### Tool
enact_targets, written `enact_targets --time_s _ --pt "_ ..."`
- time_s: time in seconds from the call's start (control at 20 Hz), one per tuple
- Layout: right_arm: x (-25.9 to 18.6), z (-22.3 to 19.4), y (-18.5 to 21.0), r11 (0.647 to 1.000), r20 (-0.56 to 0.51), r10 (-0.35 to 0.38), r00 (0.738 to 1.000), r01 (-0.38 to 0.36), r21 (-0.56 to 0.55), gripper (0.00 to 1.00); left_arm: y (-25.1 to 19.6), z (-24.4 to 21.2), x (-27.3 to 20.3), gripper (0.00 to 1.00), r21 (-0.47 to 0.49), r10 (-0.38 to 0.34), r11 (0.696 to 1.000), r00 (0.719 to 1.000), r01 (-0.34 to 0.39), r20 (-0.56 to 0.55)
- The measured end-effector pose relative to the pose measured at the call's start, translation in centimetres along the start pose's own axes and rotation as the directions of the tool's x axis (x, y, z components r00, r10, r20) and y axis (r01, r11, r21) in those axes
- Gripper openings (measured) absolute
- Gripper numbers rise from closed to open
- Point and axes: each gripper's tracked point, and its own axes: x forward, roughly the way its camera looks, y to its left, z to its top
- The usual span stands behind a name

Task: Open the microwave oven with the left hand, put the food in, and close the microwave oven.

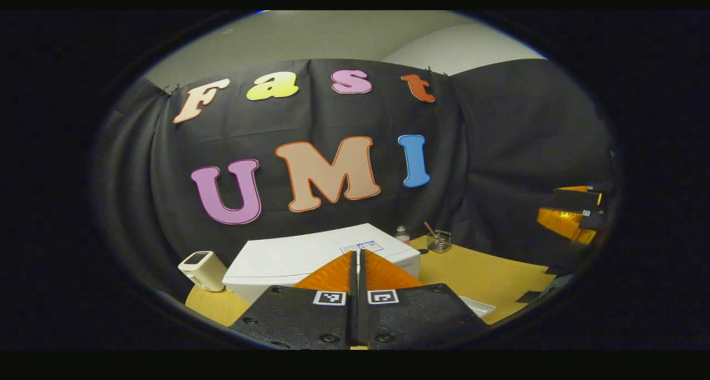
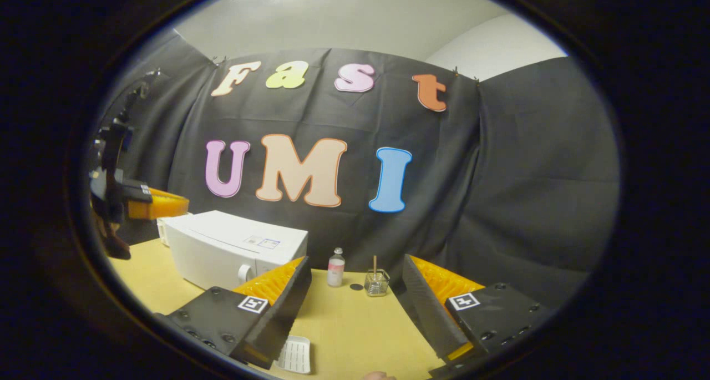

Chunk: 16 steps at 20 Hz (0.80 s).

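Observation:
The white microwave oven point(image 1: 288, 258) stands on the yellow table with its door closed. My left gripper point(image 1: 355, 256) hovers just above and in front of it, shut with nothing between its fingers. In the right gripper view the microwave oven point(image 2: 222, 247) sits to the left, and my right gripper point(image 2: 356, 264) is held open over the table with nothing in it. A small white ribbed tray point(image 2: 294, 353) lies on the table under its left finger; the tray's edge point(image 1: 478, 307) peeks out to the right of the left gripper. The left gripper point(image 2: 141, 202) also hangs at the far left.
A small bottle point(image 2: 335, 268) and a glass jar with a stick point(image 2: 377, 283) stand at the back of the table point(image 2: 355, 330). A white handheld device point(image 1: 202, 269) stands left of the microwave. The right gripper point(image 1: 574, 213) shows at the far right.

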Motion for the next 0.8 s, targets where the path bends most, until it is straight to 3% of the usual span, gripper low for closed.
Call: enact_targets --time_s 0.3,0.35,0.5,0.55,0.8 --pt "-0.1 0.1 1.1 1.0 0.0 0.015 1.0 -0.015 -0.002 0.97 1.4 2.5 -2.3 0.05 -0.004 0.035 0.999 0.998 -0.035 0.059" --pt "-0.2 0.2 1.2 1.0 0.0 0.018 1.0 -0.018 -0.001 0.97 1.1 2.7 -2.6 0.23 -0.004 0.024 1.0 0.998 -0.024 0.065" --pt "-0.1 0.4 1.7 1.0 0.001 0.022 1.0 -0.022 0.007 0.97 1.5 4.0 -3.8 1.0 -0.063 0.052 0.997 0.991 -0.045 0.124" --pt "-0.3 0.4 1.9 1.0 0.004 0.024 1.0 -0.024 0.006 0.97 1.7 3.9 -4.0 0.95 -0.071 0.061 0.996 0.99 -0.052 0.127" --pt "-0.5 0.7 2.5 1.0 0.011 0.03 1.0 -0.03 -0.001 0.97 1.5 3.5 -4.2 0.97 -0.064 0.056 0.997 0.993 -0.05 0.107"
